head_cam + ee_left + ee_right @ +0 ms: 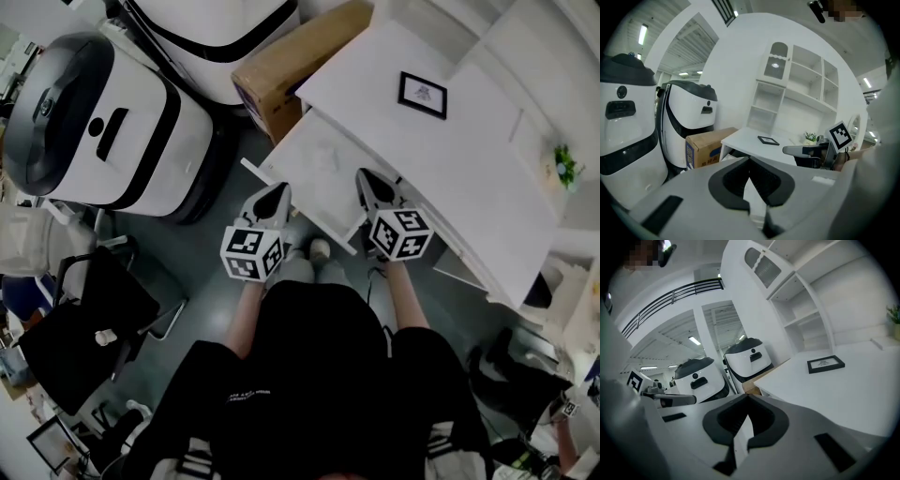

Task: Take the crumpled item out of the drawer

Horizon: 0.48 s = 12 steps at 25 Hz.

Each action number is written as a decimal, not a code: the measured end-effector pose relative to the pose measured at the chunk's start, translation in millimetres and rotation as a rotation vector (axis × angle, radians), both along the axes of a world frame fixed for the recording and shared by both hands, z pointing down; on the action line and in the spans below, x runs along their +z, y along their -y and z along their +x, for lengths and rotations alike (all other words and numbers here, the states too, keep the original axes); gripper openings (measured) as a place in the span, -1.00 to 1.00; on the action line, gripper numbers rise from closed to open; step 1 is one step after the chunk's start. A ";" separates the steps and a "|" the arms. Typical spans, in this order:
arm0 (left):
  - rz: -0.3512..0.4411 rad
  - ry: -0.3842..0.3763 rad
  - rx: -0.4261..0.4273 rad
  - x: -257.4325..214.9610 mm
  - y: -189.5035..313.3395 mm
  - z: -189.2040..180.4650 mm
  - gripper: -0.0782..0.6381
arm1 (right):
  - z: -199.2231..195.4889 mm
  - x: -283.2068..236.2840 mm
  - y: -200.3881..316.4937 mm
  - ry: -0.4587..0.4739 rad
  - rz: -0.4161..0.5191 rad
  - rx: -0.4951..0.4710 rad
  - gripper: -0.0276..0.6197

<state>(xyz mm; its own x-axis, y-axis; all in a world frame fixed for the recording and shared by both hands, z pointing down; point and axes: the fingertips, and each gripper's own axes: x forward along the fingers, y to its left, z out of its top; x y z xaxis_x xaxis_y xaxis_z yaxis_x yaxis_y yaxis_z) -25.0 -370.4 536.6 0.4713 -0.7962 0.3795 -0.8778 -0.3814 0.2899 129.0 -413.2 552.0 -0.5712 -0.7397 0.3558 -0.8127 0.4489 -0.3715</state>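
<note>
The white desk (469,159) has its drawer (302,192) pulled out toward me. A pale crumpled item (323,157) lies inside it, faint against the white bottom. My left gripper (278,194) hovers over the drawer's near front edge, jaws shut and empty. My right gripper (366,180) hangs over the drawer's right end, close under the desk top, also shut with nothing held. In the left gripper view the closed tips (750,161) point at the desk, with the right gripper (806,151) beside them. The right gripper view shows its closed tips (748,399).
Two large white and black machines (103,122) stand to the left, with a cardboard box (300,66) against the desk. A framed picture (422,94) and a small plant (564,164) sit on the desk top. A black chair (84,328) is at lower left.
</note>
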 end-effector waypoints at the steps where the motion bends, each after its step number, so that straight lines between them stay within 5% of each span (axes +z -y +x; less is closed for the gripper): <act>1: -0.013 -0.001 0.005 4.7 2.4 1.0 -0.79 | -1.1 6.8 3.9 0.000 -0.015 0.001 -0.94; 12: -0.129 -0.003 0.034 54.4 45.3 8.1 -0.79 | -16.4 98.9 41.6 -0.004 -0.205 -0.028 -0.94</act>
